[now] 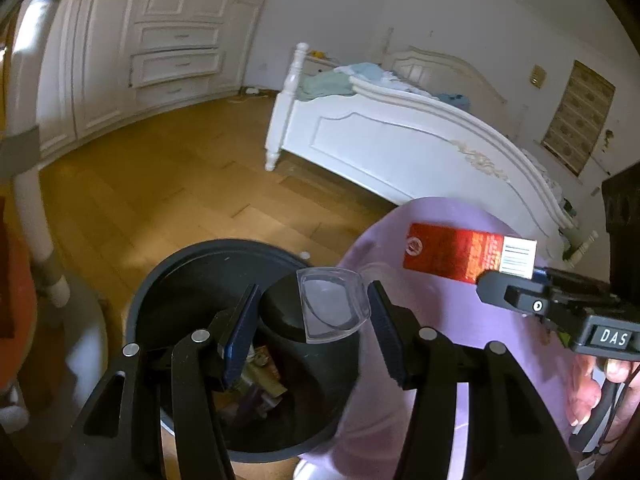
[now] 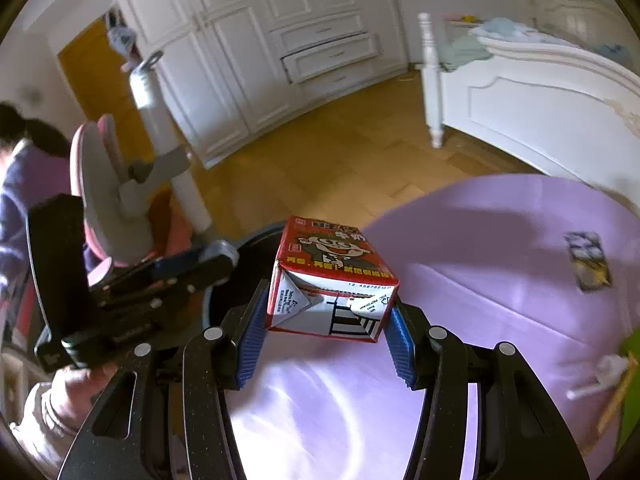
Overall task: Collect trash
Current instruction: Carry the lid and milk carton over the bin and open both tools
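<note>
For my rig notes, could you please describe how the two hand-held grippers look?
Both are matte black with silver pivot rivets and ribbed blue finger pads. The right hand-held gripper carries a white "DAS" label. The left hand-held gripper looks alike. No cables are clearly visible.

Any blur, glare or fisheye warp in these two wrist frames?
Left wrist: strong barrel warp bends the bed footboard; the pole at left is smeared, the clear plastic lid reads sharp. Right wrist: sun glare whitens the purple tablecloth; the milk carton is crisp, while the snack wrapper is blurred.
</note>
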